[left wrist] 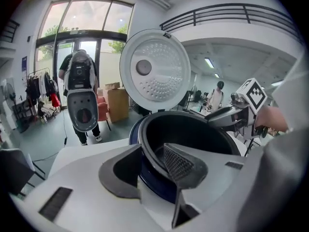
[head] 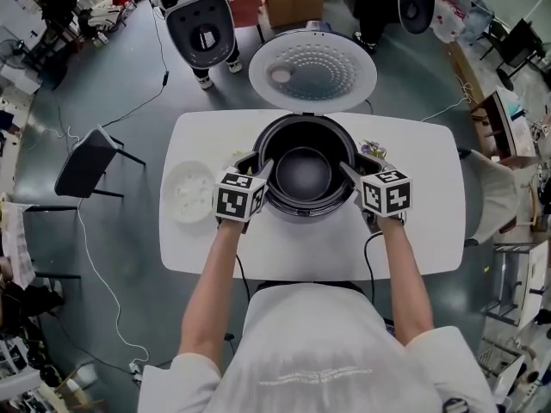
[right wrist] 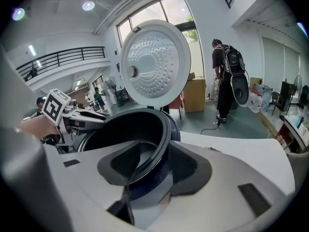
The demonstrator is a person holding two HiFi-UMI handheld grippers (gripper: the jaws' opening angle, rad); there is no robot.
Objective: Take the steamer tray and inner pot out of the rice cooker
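The rice cooker [head: 303,214] stands mid-table with its lid [head: 312,70] swung up and back. Inside it sits the dark inner pot [head: 303,172], with nothing in it. A white steamer tray [head: 188,192] lies on the table to the cooker's left. My left gripper [head: 263,169] straddles the pot's left rim, and my right gripper [head: 349,170] straddles its right rim. In the left gripper view the rim [left wrist: 153,151] runs between the pads with a gap on the outer side. In the right gripper view the rim [right wrist: 161,146] also passes between the jaws, with a gap on the inner side.
The white table [head: 310,248] holds the cooker; a small object [head: 372,149] lies by its right side. A cord [head: 368,256] runs off the near edge. A dark chair [head: 86,163] stands left of the table and a robot [head: 202,24] behind it.
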